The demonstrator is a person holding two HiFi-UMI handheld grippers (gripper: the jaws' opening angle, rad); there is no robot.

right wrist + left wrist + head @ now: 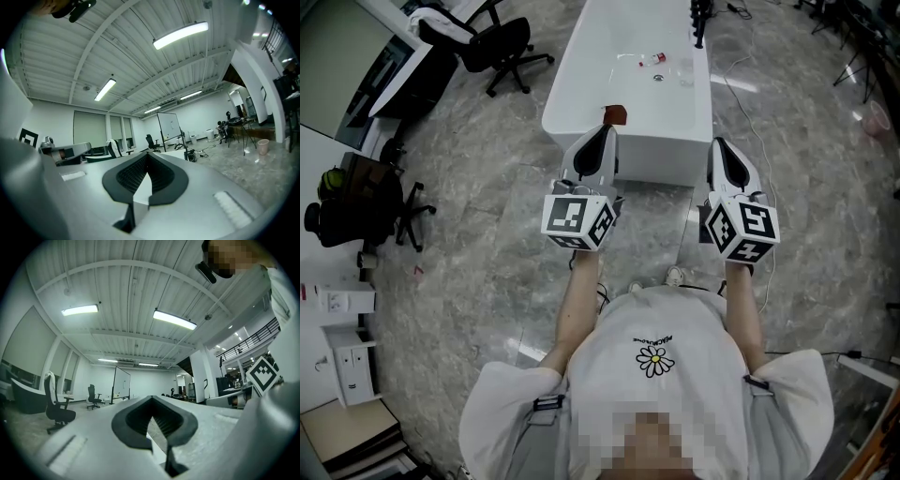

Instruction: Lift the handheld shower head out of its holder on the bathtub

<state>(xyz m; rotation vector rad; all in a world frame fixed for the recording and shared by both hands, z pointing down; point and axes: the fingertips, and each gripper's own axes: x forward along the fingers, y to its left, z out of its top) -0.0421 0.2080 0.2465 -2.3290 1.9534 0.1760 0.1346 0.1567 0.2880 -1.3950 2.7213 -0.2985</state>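
A white bathtub point(630, 157) stands on the marble floor ahead of me. A black shower fitting point(701, 21) rises at its far right rim; the shower head itself is too small to make out. My left gripper point(607, 129) is shut and empty, held in the air over the tub's near end. My right gripper point(718, 142) is shut too, level with it, near the tub's near right corner. Each gripper view shows ribbed pads meeting at the tip, left gripper point(151, 401) and right gripper point(148, 157), with only the room and ceiling beyond. Neither touches the tub.
A small reddish-brown object point(616, 114) sits on the tub's near rim by the left gripper. Small items point(652, 59) lie inside the tub. Black office chairs point(502, 47) stand at the left. Cables point(748, 89) trail over the floor at the right.
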